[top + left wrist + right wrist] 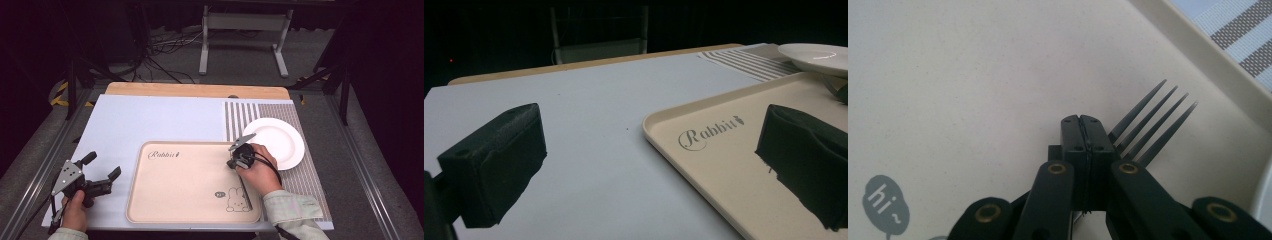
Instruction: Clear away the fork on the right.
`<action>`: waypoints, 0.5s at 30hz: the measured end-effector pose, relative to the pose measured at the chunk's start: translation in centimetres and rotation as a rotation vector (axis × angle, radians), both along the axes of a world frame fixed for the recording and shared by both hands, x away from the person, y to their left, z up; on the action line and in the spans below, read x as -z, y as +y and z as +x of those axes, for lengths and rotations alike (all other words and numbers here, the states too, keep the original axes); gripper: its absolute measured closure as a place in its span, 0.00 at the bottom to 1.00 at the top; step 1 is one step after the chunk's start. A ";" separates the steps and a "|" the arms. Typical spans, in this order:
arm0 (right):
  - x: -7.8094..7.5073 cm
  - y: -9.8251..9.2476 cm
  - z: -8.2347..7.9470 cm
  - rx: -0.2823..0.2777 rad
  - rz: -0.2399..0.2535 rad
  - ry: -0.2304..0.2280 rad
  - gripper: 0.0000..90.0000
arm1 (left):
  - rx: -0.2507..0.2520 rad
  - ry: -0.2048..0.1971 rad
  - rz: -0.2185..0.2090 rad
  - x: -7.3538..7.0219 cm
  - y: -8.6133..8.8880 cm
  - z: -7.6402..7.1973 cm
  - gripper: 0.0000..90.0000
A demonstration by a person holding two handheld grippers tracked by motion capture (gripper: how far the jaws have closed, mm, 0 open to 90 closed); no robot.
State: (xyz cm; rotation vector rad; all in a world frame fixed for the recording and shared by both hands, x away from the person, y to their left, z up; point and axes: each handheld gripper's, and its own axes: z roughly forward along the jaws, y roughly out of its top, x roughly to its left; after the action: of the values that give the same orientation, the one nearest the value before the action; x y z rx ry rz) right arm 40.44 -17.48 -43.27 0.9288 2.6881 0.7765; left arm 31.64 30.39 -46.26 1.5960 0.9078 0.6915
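**Ana:** High view first, going left to right with the tray [190, 200] as our landmark. What sits left of it?

**Ben:** The left gripper [100, 172], held in a hand [75, 212] just off the tray's left edge, over the pale blue mat [150, 120]. Its jaws stand spread with nothing between them.

**Ana:** Does the left gripper view add anything?

**Ben:** It shows the two black jaws wide apart, the left gripper [644, 165] straddling the tray's near corner, and the "Rabbit" lettering [709, 132] on the tray [734, 200]. Beyond the tray's far rim it catches the white plate [816, 55] on the striped mat [744, 62].

**Ana:** And on the tray's right side?

**Ben:** From above, the right gripper [240, 150] hangs over the tray's right edge, the plate [280, 140] just beyond that edge. What it holds is too small to make out there.

**Ana:** So the right gripper view settles it?

**Ben:** Yes. The right gripper [1087, 132] has its jaws pressed together, pinching a fork [1153, 122]. The tines jut out to the right of the jaws, above the tray's bare surface [973, 75] and near its rim, with the striped mat [1238, 40] past it. A "hi" bubble [885, 202] is printed at lower left.
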 end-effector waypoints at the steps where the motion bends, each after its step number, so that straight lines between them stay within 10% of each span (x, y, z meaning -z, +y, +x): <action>1: 0.0 -0.2 0.0 0.007 -0.002 0.001 1.00 | 0.000 0.000 0.000 0.0 0.0 0.0 0.00; 15: -0.2 -1.6 0.1 0.069 0.001 0.006 1.00 | -0.002 -0.002 0.000 0.1 -0.1 0.0 0.00</action>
State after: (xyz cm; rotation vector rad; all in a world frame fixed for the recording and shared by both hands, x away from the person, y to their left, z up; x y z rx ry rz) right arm 40.59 -19.04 -43.10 1.0198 2.6456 0.7627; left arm 31.68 30.32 -46.33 1.5945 0.9080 0.6938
